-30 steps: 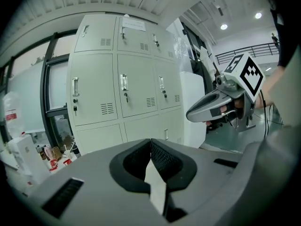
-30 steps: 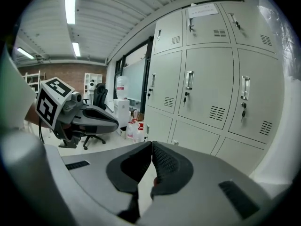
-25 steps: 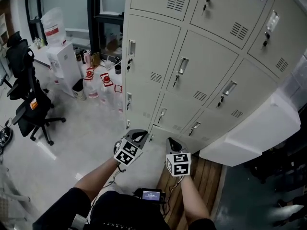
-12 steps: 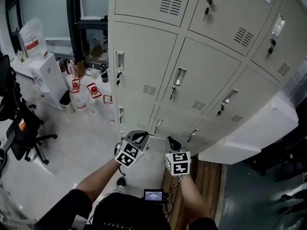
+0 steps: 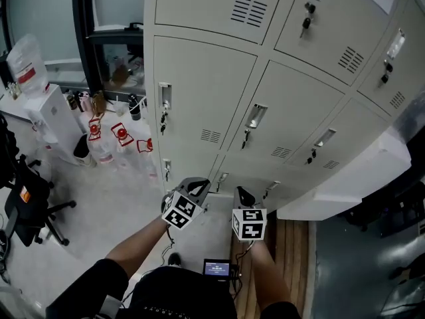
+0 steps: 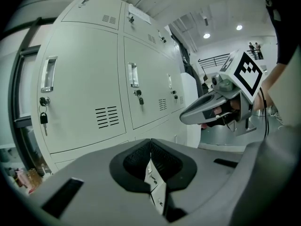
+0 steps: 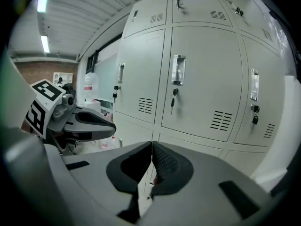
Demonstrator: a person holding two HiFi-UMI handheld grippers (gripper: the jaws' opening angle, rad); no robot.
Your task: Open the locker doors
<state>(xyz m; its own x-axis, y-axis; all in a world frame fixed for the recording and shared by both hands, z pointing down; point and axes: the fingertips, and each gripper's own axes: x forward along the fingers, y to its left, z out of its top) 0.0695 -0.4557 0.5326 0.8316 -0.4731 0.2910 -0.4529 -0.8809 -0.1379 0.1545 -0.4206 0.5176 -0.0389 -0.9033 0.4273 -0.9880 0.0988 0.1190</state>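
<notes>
Locker room: a person faces a bank of pale grey lockers (image 5: 219,78) with the left claw (image 5: 197,185) and the right claw (image 5: 242,195) held out side by side, near each other but apart, and neither touching the metal. Both claws have their jaws pressed together with nothing between them.

Every locker door in view is shut. The upper-left door carries a recessed handle (image 5: 165,95) with a key (image 5: 163,119) hanging from the lock just below it. The door to its right has a handle of its own (image 5: 256,116) and a key beneath. The lowest doors lie just beyond the claw tips.

To the far left, on the pale floor, stands a black office chair (image 5: 30,205). Clear bottles with red labels (image 5: 99,145) are grouped near the left end of the lockers. A large white block (image 5: 358,178) sits beside the lockers at lower right, above a strip of wooden flooring (image 5: 292,258). A small device with a lit screen (image 5: 217,268) shows at the person's waist.
</notes>
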